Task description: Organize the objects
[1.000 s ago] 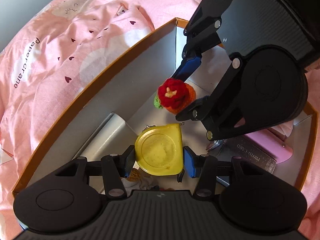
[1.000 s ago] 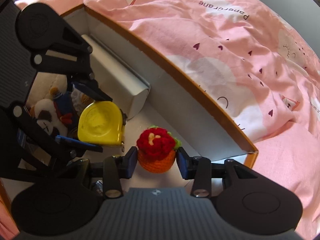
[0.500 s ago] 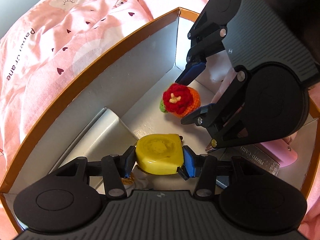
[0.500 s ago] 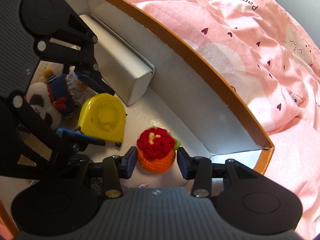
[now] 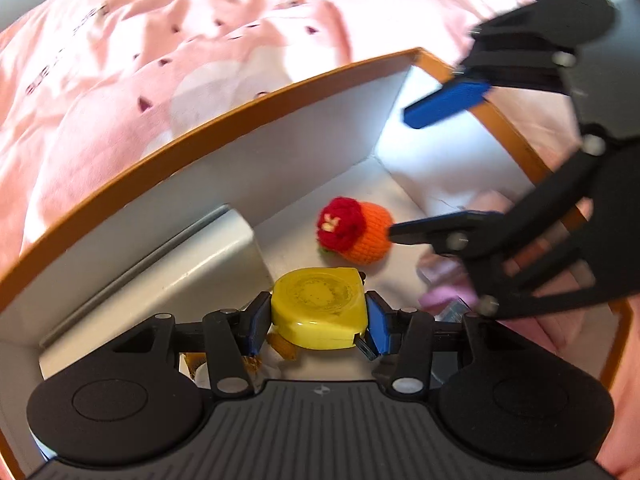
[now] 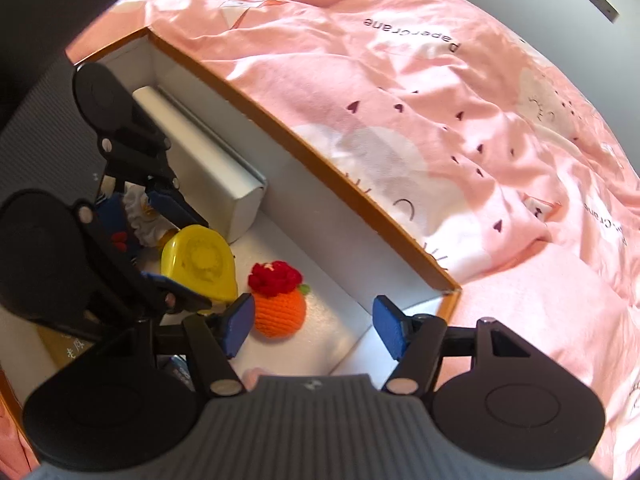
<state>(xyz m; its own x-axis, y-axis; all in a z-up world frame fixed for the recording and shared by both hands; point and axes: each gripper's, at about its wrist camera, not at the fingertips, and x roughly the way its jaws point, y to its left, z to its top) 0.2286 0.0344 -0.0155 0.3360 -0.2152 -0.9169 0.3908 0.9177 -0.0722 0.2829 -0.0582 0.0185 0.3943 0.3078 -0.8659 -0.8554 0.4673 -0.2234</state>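
While the left gripper point(image 5: 318, 320) clamps the yellow tape measure point(image 5: 319, 312) inside the orange-rimmed box point(image 5: 224, 120), the right gripper point(image 6: 314, 330) is opening, pads clear of the crochet orange point(image 6: 280, 312) on the box floor. White carton point(image 6: 204, 164) along the wall, plush toy point(image 6: 136, 216) behind, pink bedsheet point(image 6: 440, 100) outside.

Box point(image 6: 360, 216) wall is hemming the far side; white carton point(image 6: 208, 168) is lying along it, blocking that strip. Knit orange point(image 6: 280, 312) is sitting on the open white floor near the corner. Left claw point(image 5: 318, 322) and tape point(image 5: 320, 312) are crowding beside it; plush point(image 6: 132, 220) is filling the space behind them.
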